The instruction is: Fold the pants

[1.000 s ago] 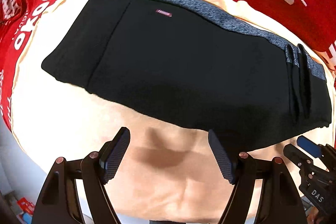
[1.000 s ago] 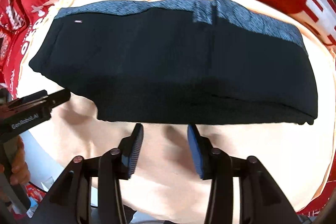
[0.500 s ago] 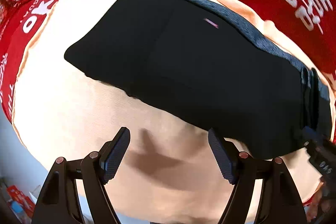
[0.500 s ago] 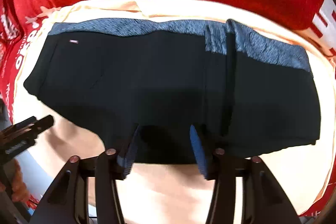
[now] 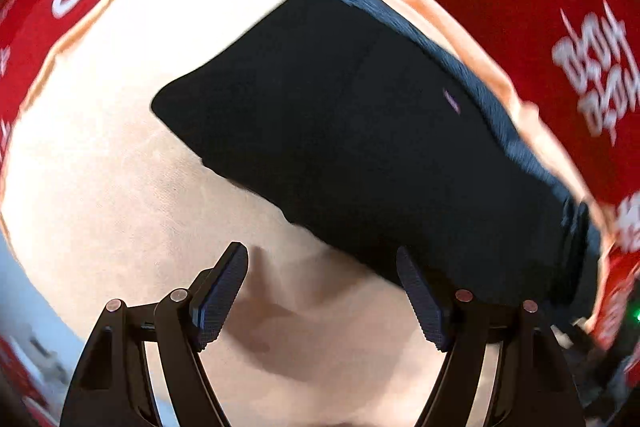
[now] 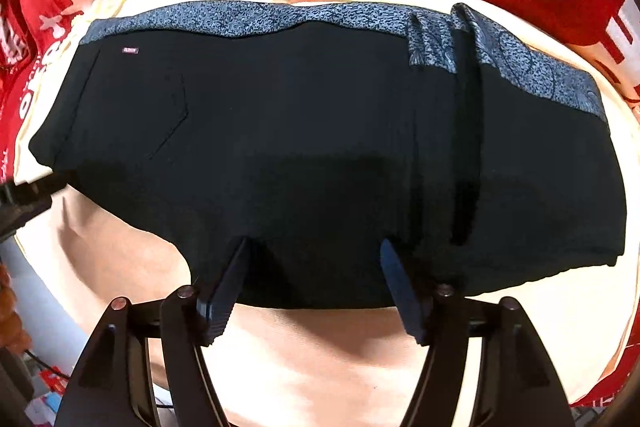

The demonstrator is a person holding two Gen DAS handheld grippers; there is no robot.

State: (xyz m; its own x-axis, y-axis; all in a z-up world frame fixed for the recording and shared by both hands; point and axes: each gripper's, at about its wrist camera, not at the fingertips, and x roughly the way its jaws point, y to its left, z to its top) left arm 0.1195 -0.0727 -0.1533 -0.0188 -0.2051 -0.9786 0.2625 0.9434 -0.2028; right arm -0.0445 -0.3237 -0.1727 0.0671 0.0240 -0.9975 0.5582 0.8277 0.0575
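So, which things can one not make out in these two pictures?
- Small label on the pants: left wrist view, motion blur; its text is too small in the right wrist view too.
- Right gripper fingertips: dark against dark cloth, contact unclear.
- Left gripper: right wrist view, cut by the frame edge.

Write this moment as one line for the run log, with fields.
pants: folded, flat on cream cloth | right tool: open, just widened, over near edge | left tool: open, over cloth | held: nothing
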